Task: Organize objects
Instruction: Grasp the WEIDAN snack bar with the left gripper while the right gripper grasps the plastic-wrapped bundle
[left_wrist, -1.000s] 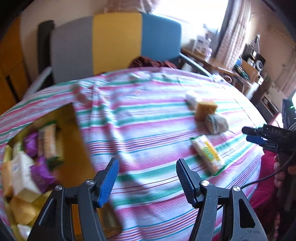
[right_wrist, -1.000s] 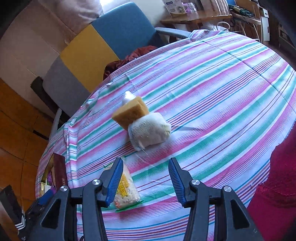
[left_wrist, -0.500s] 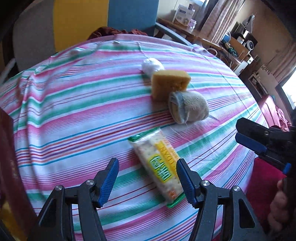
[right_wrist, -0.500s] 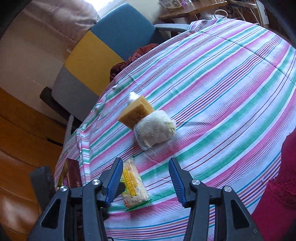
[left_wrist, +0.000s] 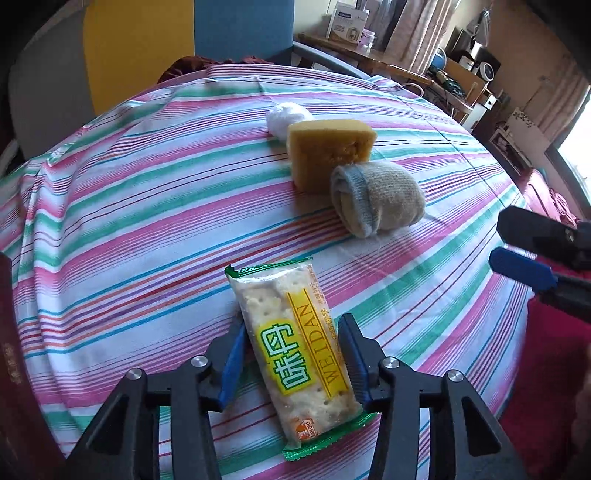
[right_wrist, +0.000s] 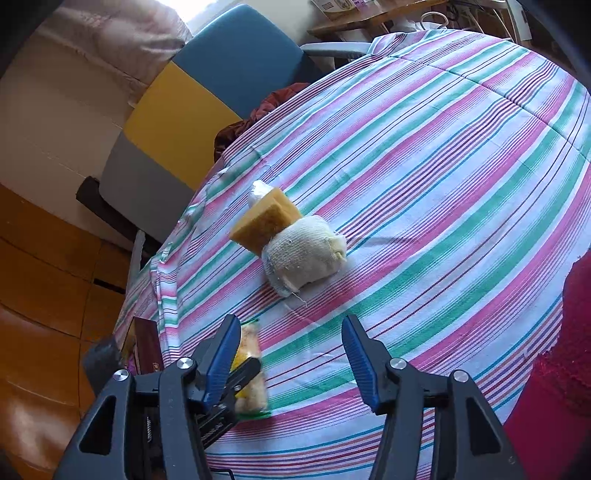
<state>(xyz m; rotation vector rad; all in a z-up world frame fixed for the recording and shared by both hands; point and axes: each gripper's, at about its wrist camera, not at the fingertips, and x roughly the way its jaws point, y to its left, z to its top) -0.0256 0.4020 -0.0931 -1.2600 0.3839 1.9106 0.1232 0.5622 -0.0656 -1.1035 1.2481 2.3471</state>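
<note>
Closing now, the jaws of the left gripper (left_wrist: 291, 363) straddle the cracker pack (left_wrist: 295, 350), one blue pad on each long side; from where I stand I cannot tell whether the pads press the wrapper yet, and the left one looks a shade clear of it. The pack lies flat on the striped cloth (left_wrist: 129, 206) near the table's front edge, its green crimped ends pointing away from and towards the gripper.

Over on the other side, the right gripper (right_wrist: 290, 360) hangs above the cloth with its jaws spreading wider and nothing between them. Ahead of it sit the sponge (right_wrist: 264, 223) and the rolled sock (right_wrist: 303, 253), touching each other, with a small white ball (left_wrist: 288, 118) just behind the sponge.

That pack looks light and thin, I would say. The film is glossy and likely slippery, and the crackers inside are brittle, so a hard squeeze could snap them. Taking it across the narrow width, around the middle of its length, seems the sound choice: the stack is stiffest there and the pack should hang level. The crimped ends are flimsy and would let it swing. A gentle pinch ought to do. The sock and sponge are soft and will forgive any grip.
</note>
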